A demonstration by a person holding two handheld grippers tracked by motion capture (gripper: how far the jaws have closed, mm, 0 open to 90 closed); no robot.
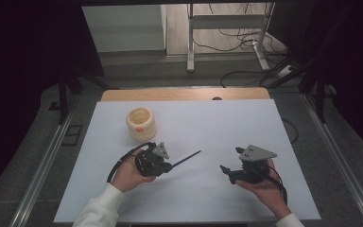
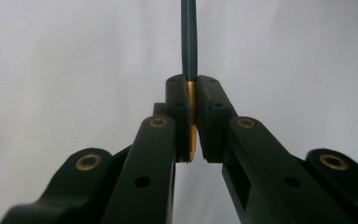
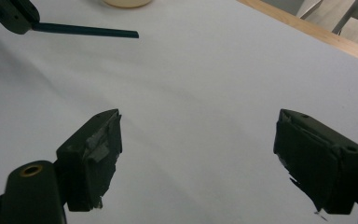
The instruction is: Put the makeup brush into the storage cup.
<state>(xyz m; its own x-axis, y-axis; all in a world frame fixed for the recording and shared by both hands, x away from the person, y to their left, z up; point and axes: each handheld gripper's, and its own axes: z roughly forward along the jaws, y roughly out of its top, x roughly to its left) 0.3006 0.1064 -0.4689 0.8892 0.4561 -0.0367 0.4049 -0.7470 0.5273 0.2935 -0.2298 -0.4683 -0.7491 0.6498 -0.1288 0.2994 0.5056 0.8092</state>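
Pencil (image 1: pixel 187 158) over white tabletop (image 1: pixel 208 198); grey floor (image 1: pixel 170 71) beyond.

I see a white surface (image 1: pixel 246 123) with wood edge (image 1: pixel 184 94), grey floor (image 1: pixel 137 71), metal desk legs (image 1: pixel 190 42), tangled cables (image 1: pixel 236 40), dark sides.
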